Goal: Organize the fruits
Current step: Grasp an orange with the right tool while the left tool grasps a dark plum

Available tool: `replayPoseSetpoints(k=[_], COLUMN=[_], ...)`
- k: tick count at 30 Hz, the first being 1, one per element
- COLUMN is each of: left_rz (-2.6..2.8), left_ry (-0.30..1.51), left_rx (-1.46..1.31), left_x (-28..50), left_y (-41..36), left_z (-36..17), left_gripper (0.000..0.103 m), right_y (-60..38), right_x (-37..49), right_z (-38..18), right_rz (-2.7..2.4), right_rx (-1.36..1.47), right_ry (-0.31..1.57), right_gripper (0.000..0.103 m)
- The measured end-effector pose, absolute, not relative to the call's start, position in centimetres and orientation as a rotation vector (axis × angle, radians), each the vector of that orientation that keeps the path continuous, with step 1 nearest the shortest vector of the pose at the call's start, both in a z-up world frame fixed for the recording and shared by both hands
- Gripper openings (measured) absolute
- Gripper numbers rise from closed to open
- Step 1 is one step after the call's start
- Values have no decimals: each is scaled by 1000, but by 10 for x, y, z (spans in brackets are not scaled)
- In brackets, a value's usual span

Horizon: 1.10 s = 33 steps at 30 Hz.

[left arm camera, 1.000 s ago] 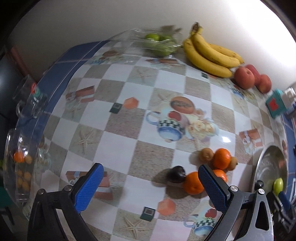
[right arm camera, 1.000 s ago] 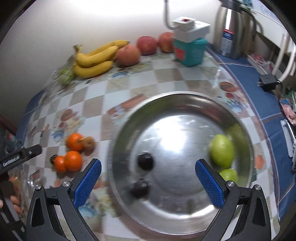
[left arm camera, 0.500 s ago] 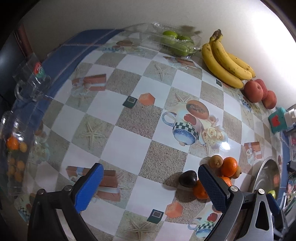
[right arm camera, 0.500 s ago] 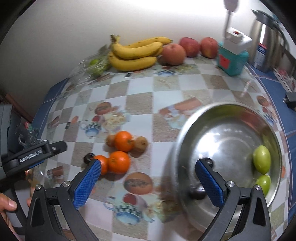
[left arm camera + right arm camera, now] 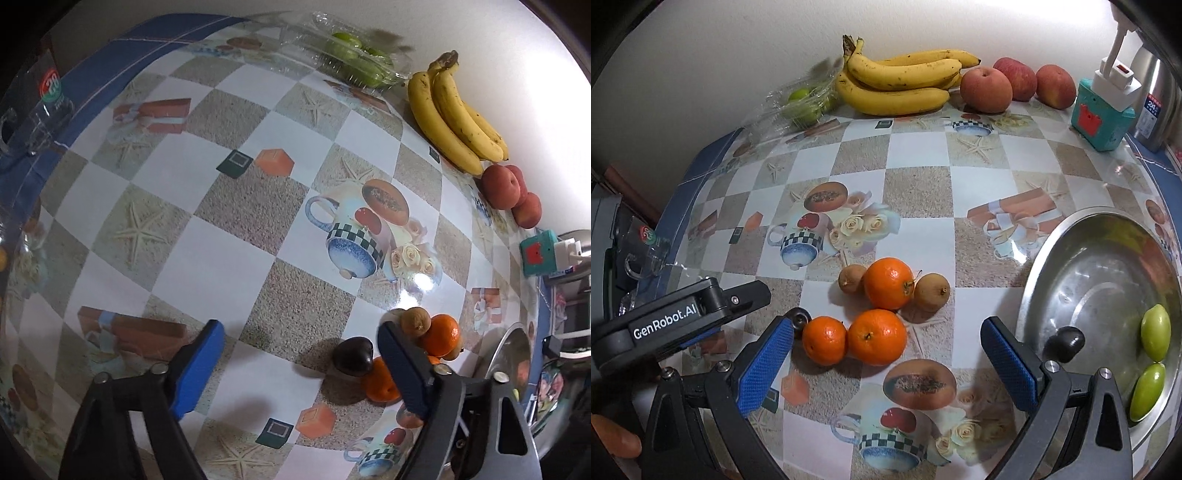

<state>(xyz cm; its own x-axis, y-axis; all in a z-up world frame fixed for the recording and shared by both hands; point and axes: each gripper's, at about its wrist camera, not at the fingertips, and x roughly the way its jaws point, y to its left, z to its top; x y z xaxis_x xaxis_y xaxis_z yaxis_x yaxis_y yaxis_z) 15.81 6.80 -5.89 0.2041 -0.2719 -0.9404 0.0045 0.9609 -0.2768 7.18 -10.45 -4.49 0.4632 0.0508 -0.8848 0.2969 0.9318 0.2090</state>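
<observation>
Three oranges (image 5: pixel 889 277) and brown round fruits (image 5: pixel 931 291) lie in a cluster on the patterned tablecloth, with a dark fruit (image 5: pixel 352 356) at the cluster's left. My right gripper (image 5: pixel 886 363) is open and empty, just in front of the oranges. My left gripper (image 5: pixel 299 363) is open and empty, its right finger (image 5: pixel 400 363) beside the dark fruit. A steel bowl (image 5: pixel 1052 258) at the right holds two green fruits (image 5: pixel 1155 338) and a dark fruit (image 5: pixel 1065 343). The left gripper's body (image 5: pixel 676 317) shows in the right wrist view.
Bananas (image 5: pixel 901 79), three apples (image 5: pixel 986 90) and a clear pack of green fruits (image 5: pixel 803 107) line the back wall. A teal box with a white plug (image 5: pixel 1102 114) and a steel kettle (image 5: pixel 1156 96) stand at the back right. A clear plastic container (image 5: pixel 33 110) sits at the left table edge.
My right gripper has swung left, from over the steel bowl to in front of the orange cluster. My left gripper has moved closer to the table and the dark fruit.
</observation>
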Motion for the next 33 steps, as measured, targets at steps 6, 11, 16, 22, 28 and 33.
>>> replayPoseSetpoints(k=[6,11,16,22,28,33], left_rz=[-229,-249,-254,-259,-270,-286], left_ry=[1374,1395,1430,1433,1442,1447], left_rx=[-259,-261,-291,-304,-307,-297], left_x=[157,157,158,158,158,158], left_y=[61,55,52,52,50,41], left_z=[-61,-66,-75,-74,-73,-73], left_gripper=[81,75,67,58,51,49], right_y=[-106,-109,-107,-107,-110,-111], right_x=[72,70,71,72,72,71], right_z=[-50,-54,-60,-65,-70,-69], right_rz=[-162,-155,-129,-115,-109,-103], right_rx=[362,389,410,429,470,481], right_ry=[1087,1084,1096,1105,1112,1112], right_gripper=[98,88,69,67,62,61])
